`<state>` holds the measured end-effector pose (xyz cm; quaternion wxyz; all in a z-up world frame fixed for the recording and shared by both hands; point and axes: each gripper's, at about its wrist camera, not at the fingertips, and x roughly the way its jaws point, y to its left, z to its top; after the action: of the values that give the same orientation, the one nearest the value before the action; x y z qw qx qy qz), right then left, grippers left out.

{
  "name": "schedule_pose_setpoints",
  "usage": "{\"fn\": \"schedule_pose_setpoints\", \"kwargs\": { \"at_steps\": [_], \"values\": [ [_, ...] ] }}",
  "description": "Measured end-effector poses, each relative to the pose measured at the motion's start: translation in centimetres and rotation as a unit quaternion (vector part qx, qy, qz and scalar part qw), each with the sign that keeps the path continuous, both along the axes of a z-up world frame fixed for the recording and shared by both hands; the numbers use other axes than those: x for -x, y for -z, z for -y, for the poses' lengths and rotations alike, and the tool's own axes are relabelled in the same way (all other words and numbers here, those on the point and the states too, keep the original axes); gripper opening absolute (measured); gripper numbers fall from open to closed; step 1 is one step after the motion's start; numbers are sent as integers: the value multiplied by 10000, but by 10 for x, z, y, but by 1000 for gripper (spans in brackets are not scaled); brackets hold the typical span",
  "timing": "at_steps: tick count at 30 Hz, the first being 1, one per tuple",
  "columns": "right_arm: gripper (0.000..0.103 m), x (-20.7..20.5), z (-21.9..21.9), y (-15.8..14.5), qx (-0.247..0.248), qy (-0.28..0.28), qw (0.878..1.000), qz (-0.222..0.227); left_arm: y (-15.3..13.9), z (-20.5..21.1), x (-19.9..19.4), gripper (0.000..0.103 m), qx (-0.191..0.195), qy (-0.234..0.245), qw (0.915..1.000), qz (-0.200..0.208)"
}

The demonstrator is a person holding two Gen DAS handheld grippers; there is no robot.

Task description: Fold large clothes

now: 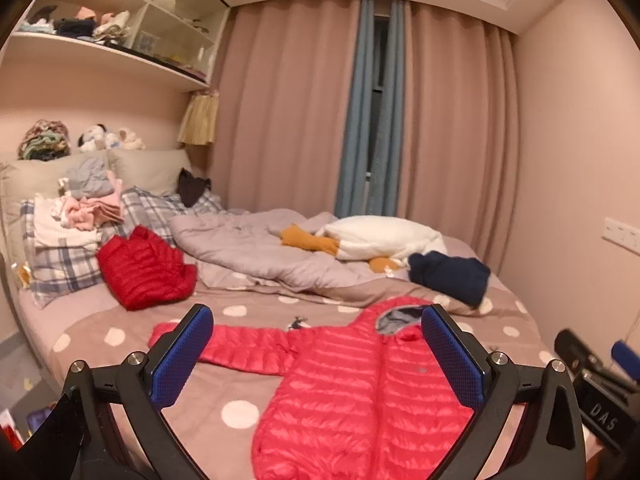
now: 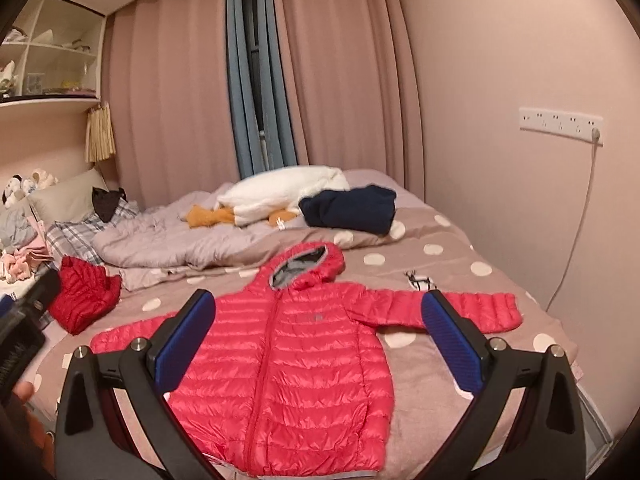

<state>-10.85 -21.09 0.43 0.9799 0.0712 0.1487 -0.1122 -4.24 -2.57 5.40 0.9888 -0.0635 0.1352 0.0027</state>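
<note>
Jacket-wise, we see the red hooded puffer jacket (image 2: 304, 344) lying flat, zipped, sleeves spread on the polka-dot bedspread (image 2: 440, 264), below our wide-open, empty left gripper (image 1: 316, 356) and right gripper (image 2: 320, 344), with bare bedspread around its sleeves and hood.

Polka-dot bedspread (image 2: 440, 380), grey quilt (image 1: 256, 248), goose plush (image 2: 280, 192), pink curtains (image 1: 288, 100)
</note>
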Motion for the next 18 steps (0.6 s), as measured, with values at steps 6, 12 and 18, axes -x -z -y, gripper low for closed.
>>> {"fn": "schedule_pose_setpoints", "kwargs": {
  "at_steps": [6,12,18],
  "values": [
    [103,19,-6,-15,178,193,9996,142,-2,-2,9,103,92,240,9997,-61],
    [103,26,-11,-25,234,193,9994,193,-8,-7,17,103,137,253,9996,36],
    [103,30,-15,-29,211,230,9993,206,-10,-14,21,103,242,275,9993,15]
  ]
}}
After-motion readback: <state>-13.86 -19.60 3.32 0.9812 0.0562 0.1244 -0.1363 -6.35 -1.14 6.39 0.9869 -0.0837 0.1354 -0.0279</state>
